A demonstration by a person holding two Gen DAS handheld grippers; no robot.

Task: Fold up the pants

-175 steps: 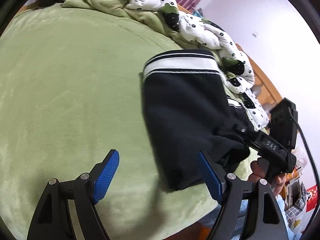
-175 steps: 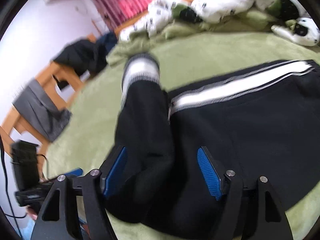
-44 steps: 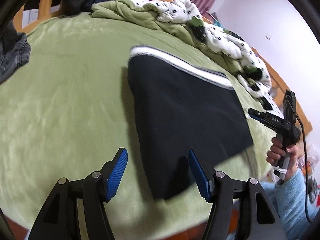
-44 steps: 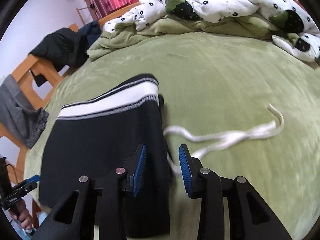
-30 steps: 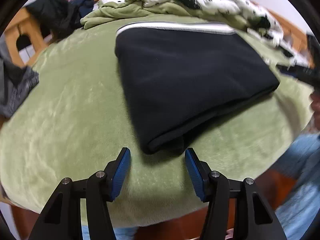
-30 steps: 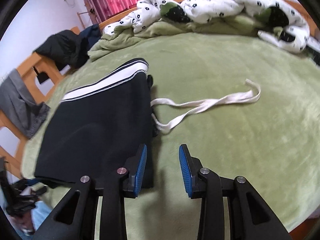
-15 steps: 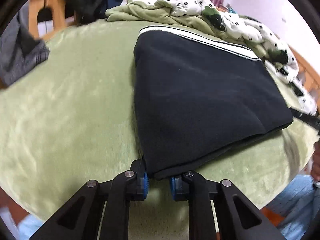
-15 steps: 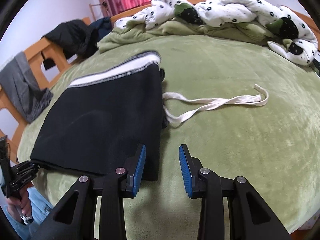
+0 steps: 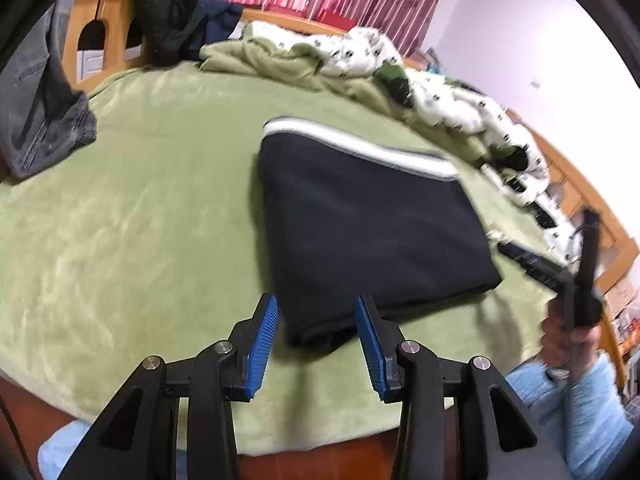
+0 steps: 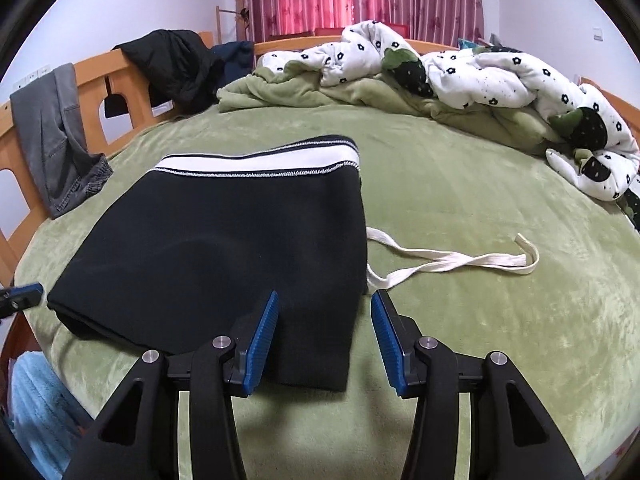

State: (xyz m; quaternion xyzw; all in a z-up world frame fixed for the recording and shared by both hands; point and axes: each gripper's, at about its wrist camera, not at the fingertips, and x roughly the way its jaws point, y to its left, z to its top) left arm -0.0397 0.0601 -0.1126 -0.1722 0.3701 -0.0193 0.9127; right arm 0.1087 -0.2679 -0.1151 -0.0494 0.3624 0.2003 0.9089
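The black pants (image 9: pixel 360 224) lie folded into a flat rectangle on the green bed (image 9: pixel 120 220), white-striped waistband at the far edge. My left gripper (image 9: pixel 316 328) is open and empty, its blue pads on either side of the near left corner of the fold. In the right wrist view the pants (image 10: pixel 224 248) lie left of centre. My right gripper (image 10: pixel 324 328) is open and empty over their near right corner. A white drawstring (image 10: pixel 448 260) trails from the pants to the right. The right gripper also shows in the left wrist view (image 9: pixel 576 264), at the far right.
A crumpled white flowered quilt and green blanket (image 10: pixel 440 80) lie along the far side of the bed. Grey trousers (image 10: pixel 56 132) and dark jackets (image 10: pixel 176 64) hang on the wooden bed frame (image 10: pixel 120 80) at the left. The bed's near edge (image 9: pixel 280 440) is just below my grippers.
My left gripper, shut on the near corner of the pants half a second ago, has opened and drawn back. My right gripper has opened wider. The pants lie still.
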